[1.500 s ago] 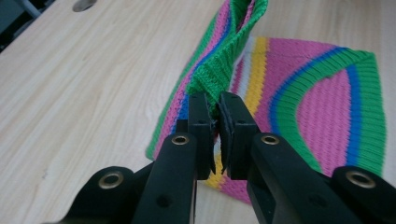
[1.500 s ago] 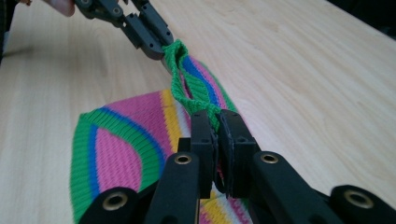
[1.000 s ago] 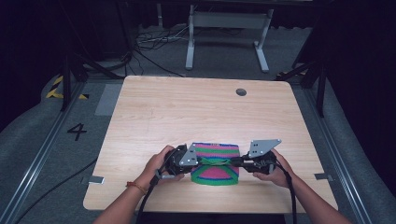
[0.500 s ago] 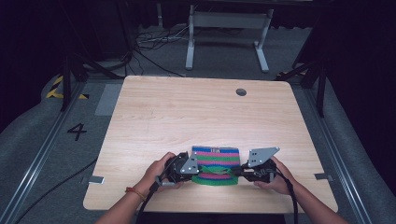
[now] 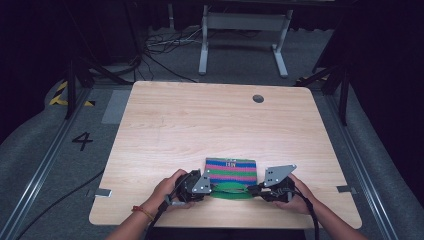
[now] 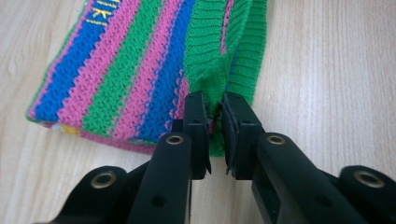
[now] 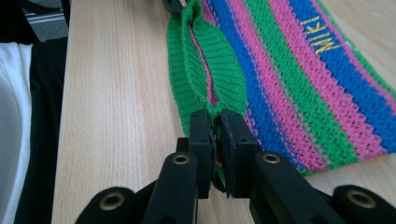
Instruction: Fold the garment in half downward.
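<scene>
While both grippers' fingers pinch its green edge, striped knit cloth (image 5: 230,171) on table (image 5: 200,125), yellow lettering partly legible "IK".

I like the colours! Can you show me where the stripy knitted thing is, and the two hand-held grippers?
Stripy knitted cloth (image 5: 231,169): high view, on its blue and pink stripes.
Left hand-held gripper (image 6: 214,109): left gripper view, between its tips pinching the green edge.
Right hand-held gripper (image 7: 216,122): right gripper view, between its tips.

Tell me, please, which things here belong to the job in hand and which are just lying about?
In the job:
- striped knit, on the table
- left gripper, clamped on the knit's green edge
- right gripper, clamped on the same edge

Lying about:
- metal stand beyond the table
- floor cables
</scene>
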The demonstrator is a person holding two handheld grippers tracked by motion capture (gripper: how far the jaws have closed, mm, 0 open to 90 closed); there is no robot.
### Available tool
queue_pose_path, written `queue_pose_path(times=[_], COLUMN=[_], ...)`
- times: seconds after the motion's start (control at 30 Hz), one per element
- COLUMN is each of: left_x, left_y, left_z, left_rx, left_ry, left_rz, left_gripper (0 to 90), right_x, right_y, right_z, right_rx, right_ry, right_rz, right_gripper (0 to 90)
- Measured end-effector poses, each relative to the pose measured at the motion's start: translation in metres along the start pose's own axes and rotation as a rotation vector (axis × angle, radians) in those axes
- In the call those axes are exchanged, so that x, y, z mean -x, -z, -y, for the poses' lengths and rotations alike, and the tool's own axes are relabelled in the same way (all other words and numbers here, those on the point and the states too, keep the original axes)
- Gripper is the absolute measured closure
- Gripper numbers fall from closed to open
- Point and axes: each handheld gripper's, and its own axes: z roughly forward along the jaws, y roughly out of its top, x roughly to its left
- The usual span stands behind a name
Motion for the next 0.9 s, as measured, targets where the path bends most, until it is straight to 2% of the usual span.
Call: queue_pose_path(times=[0.13, 0.2, 0.4, 0.67, 0.73, 0.9], left_x=[-0.001, -0.002, -0.002, -0.01, -0.012, -0.018], left_y=[0.0, 0.0, -0.001, -0.004, -0.005, -0.007], left_z=[0.004, 0.006, 0.009, 0.012, 0.012, 0.014], left_rx=[0.018, 0.028, 0.043, 0.061, 0.067, 0.076], left_ry=[0.019, 0.024, 0.017, 0.055, 0.048, 0.061], left_rz=[0.029, 0.027, 0.003, -0.023, -0.027, -0.04], left_gripper=[76.3, 75.3, 75.9, 76.5, 76.6, 76.7], right_x=[-0.002, -0.003, -0.004, 0.0, 0.002, 0.006], right_y=[-0.003, -0.004, -0.006, -0.009, -0.009, -0.01], right_z=[0.003, 0.005, 0.01, 0.009, 0.009, 0.009], right_rx=[-0.012, -0.009, 0.008, 0.008, 0.011, 0.017], right_ry=[0.001, -0.003, 0.001, 0.005, 0.001, -0.009], right_rz=[0.003, 0.008, 0.029, 0.075, 0.078, 0.101], right_gripper=[80.9, 80.1, 80.2, 80.3, 80.3, 80.3])
